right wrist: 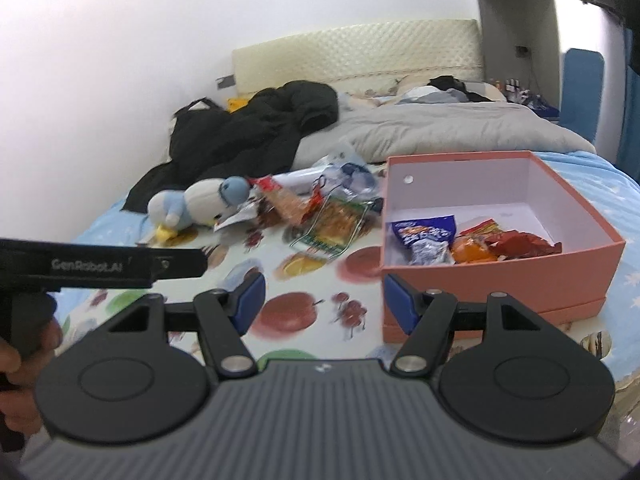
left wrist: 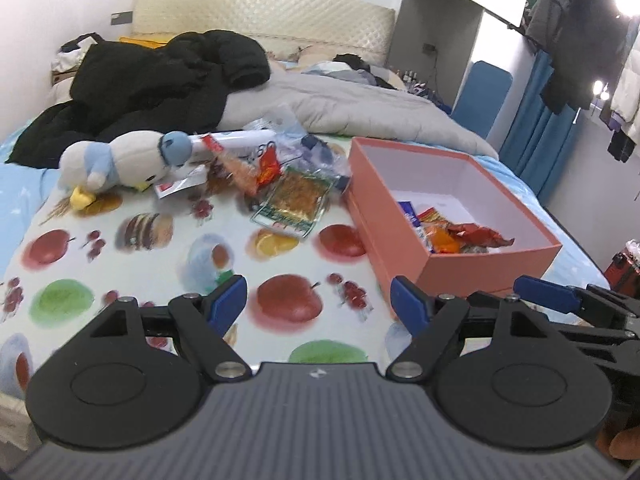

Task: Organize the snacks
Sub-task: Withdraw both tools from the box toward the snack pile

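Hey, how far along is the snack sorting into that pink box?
Partly done. A few packets, including a blue packet and a red wrapper, already lie in the pink box. Nothing is in hand: the left claw and right claw are both open and empty. Left to do: the pile of snacks beside the plush toy on the fruit-print cloth, such as the green-edged packet.

Near the foot of the bed, the fruit-print sheet (left wrist: 168,264) lies bare, open passage for either gripper. On the right the pink box (left wrist: 480,264) stands with walls up, top open, its far half bare. Farther off, the snack heap (left wrist: 280,184), plush toy (left wrist: 124,160) and black coat (left wrist: 160,80) block the way.
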### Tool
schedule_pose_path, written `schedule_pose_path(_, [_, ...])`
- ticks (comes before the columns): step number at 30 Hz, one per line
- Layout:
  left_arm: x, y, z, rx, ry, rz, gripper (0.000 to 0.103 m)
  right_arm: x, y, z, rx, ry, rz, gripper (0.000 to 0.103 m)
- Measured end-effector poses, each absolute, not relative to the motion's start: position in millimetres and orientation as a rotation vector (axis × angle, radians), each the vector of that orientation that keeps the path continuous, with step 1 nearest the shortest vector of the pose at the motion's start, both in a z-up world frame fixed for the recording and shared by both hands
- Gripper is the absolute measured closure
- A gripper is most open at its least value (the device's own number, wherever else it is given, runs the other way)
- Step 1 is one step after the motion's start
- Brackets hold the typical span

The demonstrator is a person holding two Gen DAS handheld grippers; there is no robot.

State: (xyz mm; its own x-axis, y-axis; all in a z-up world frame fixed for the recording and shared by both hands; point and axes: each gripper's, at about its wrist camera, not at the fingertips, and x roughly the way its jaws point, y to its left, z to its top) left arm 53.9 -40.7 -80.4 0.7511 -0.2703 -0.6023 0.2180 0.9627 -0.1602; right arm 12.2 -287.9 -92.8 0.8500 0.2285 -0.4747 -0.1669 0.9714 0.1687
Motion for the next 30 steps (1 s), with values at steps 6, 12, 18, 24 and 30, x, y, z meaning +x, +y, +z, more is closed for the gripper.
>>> schedule_pose_path(6, [56, -18, -96, -0.113, 0.707, -0.228, 0.021, 14, -271, -98, 0.111, 0.539, 0.222, 0.035])
schedule_pose_path(12, [73, -1, -106, -0.114, 0.720, -0.177, 0.021, 32, -262, -105, 0.114, 0.546, 0.221, 0.035])
schedule_pose_path(18, [95, 11, -123, -0.127, 0.737, -0.127, 0.021, 52, -245, -118, 0.091, 0.552, 0.246, 0.035])
schedule_pose_path(24, [123, 25, -149, -0.118, 0.778, -0.062, 0.021, 72, -232, -140, 0.061, 0.592, 0.267, 0.035])
schedule_pose_path(30, [155, 43, -167, -0.122, 0.802, -0.011, 0.021, 99, -224, -155, 0.024, 0.605, 0.271, 0.036])
